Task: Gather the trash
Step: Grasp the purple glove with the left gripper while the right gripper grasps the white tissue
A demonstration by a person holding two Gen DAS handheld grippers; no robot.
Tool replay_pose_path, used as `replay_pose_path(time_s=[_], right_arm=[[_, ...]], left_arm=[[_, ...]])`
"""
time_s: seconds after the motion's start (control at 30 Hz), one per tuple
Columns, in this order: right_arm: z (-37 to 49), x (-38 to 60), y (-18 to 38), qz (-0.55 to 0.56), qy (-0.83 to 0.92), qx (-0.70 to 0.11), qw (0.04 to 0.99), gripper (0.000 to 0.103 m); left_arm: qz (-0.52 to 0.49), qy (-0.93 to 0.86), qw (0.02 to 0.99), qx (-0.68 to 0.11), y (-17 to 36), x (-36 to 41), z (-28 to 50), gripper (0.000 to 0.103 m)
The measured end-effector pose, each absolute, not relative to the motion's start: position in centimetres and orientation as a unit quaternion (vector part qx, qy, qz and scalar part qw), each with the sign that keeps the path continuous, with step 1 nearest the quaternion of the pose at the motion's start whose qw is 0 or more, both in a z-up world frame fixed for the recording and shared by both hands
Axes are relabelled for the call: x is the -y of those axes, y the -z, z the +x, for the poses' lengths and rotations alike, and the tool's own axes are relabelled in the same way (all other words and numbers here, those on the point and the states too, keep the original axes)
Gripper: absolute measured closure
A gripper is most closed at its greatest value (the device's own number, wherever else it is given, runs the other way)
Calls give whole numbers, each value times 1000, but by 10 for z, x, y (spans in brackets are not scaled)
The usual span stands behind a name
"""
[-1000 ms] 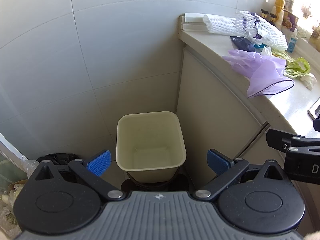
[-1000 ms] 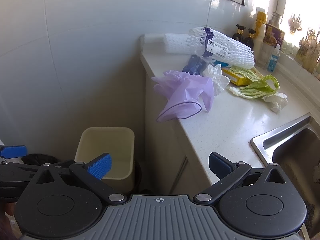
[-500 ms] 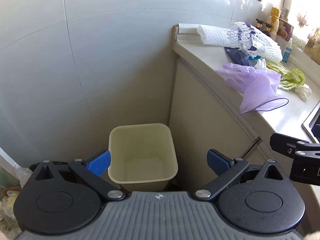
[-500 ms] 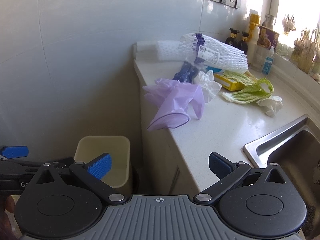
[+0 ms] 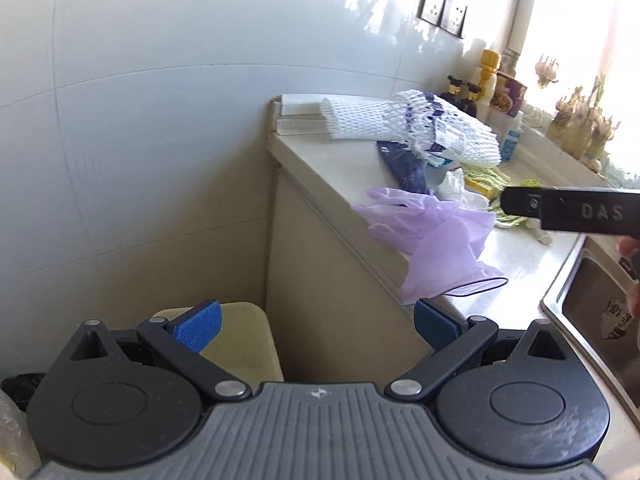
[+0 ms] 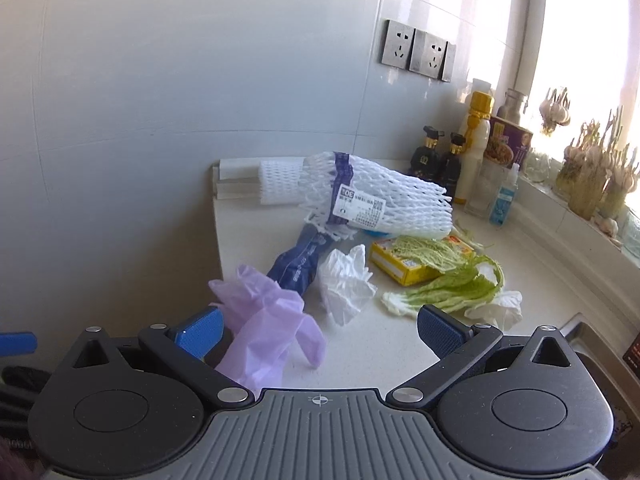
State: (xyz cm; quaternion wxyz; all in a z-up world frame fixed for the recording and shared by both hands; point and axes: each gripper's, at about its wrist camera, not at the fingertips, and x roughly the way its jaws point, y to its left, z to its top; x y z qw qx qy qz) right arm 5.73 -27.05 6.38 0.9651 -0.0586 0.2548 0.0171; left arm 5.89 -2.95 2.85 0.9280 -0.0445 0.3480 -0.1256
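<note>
A crumpled purple glove (image 6: 264,328) lies at the desk (image 6: 380,344) corner, its cuff hanging over the edge. Behind it lie a dark blue wrapper (image 6: 302,264), a wadded white tissue (image 6: 346,284), green vegetable leaves (image 6: 456,288) draped over a yellow box (image 6: 396,266), and white foam netting (image 6: 376,204). A cream bin (image 5: 240,344) stands open on the floor below.

Left gripper (image 5: 314,326) jaws wide apart, empty. Cream bin (image 5: 244,344) low, behind left blue pad. Purple glove (image 5: 436,236) draped over worktop (image 5: 340,164) edge, cuff overhanging. White foam netting (image 5: 408,128) further back. Right gripper (image 5: 568,210) enters from the right, above the sink (image 5: 592,308).
</note>
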Motion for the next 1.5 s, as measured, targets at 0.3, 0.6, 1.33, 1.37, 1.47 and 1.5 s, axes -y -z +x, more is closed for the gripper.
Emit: replay_pose_path(time_s=[0.3,0.6,1.33,1.37,1.47,1.5], right_arm=[[112,319,-61,42,-29,-271,961,0],[142,386,-20,238,-60,-257,935,0],[175,360,15,200,-17,-277,940,35],[175,360,15,201,-16,-276,940,39],[176,360,15,203,-16,-275,940,52],[175,360,15,204,-16,-275,939,58]], left_arm=[[-110,193,914,-338,-26,43,74,1],[-88,250,926,-269,-26,75,84,2],[-66,249,929,-266,11,114,102,50],[-66,246,930,-265,11,114,101,52],[-66,238,932,-264,12,115,98,61],[-64,234,933,-265,12,116,98,67]])
